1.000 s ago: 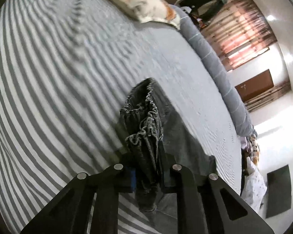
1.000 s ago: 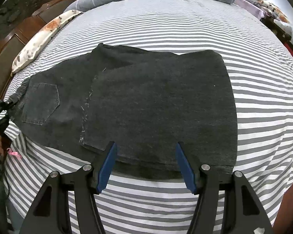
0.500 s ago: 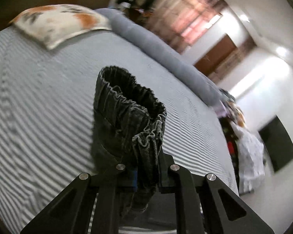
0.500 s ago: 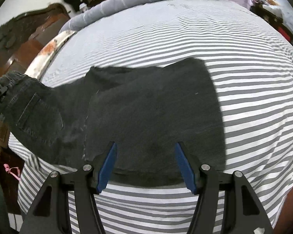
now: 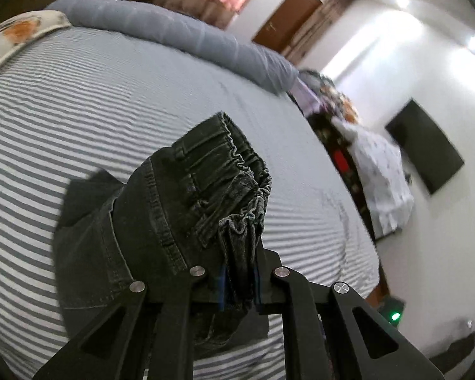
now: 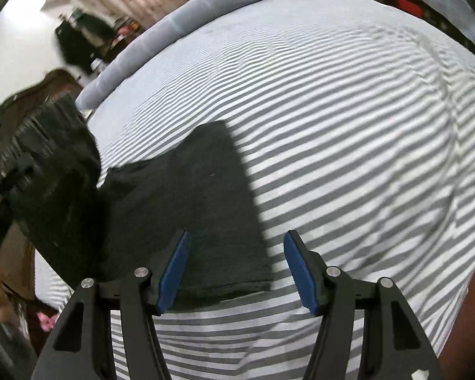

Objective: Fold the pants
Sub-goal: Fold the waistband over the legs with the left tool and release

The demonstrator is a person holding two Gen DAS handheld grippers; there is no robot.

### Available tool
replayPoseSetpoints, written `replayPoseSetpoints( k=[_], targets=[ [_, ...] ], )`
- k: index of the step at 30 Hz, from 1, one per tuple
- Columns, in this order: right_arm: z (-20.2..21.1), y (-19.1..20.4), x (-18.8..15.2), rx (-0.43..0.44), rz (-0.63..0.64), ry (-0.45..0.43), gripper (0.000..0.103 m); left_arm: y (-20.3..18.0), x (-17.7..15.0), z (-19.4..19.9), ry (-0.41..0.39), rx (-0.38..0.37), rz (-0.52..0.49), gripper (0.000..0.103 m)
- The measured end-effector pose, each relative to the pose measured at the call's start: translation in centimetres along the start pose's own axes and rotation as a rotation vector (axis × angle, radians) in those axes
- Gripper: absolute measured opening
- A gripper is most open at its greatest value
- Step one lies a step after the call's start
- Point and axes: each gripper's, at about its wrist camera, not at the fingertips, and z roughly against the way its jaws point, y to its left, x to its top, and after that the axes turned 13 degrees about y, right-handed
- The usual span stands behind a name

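Pants [image 5: 148, 221]: dark denim, partly folded on a striped bed [image 5: 79, 101]. Left wrist view: the gathered waistband [image 5: 224, 171] is pinched between the pads of the left tool [image 5: 240, 285], whose jaws have just been closing further on the bunched cloth. The waistband end is held lifted above the bed, with the seat of the pants hanging beneath it. A grey bolster [image 5: 174, 34] and a patterned pillow [image 5: 19, 31] are seen at the far edge of the bed.

Right wrist view: the legs of the pants [image 6: 190, 221] are seen lying flat on the bed [image 6: 348, 126], already doubled over. The right tool [image 6: 234, 269] is held spread above the near edge of the cloth, with nothing between its blue pads [image 6: 174, 266]. The lifted waistband end [image 6: 47, 158] is seen at the left, blurred.

The step in hand is judged to be the carrying of the waistband end over the flat legs. It is best done with the pinch kept firm, the waistband laid square on the far hem, and the lower layer steadied by the right tool so that it is not dragged.
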Motion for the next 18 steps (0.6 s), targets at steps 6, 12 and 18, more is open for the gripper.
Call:
replayPoseSetpoints(
  k=[6,12,18],
  targets=[
    [0.5,-3.3,0.8,0.038,-0.093,-0.031,0.06,-3.6,-2.6,-5.2,0.092,0.058,-0.094,0.011],
    [0.1,-4.6,0.9,0.059,-0.125,-0.027,0.06,-4.2,-5.1,-9.4,0.18,0.127,-0.161,0.011],
    [0.3,-5.0,1.2,0.061,-0.125,-0.036,0.06,-3.8,-6.7,-10.0,0.257,0.131,-0.208,0.024]
  ],
)
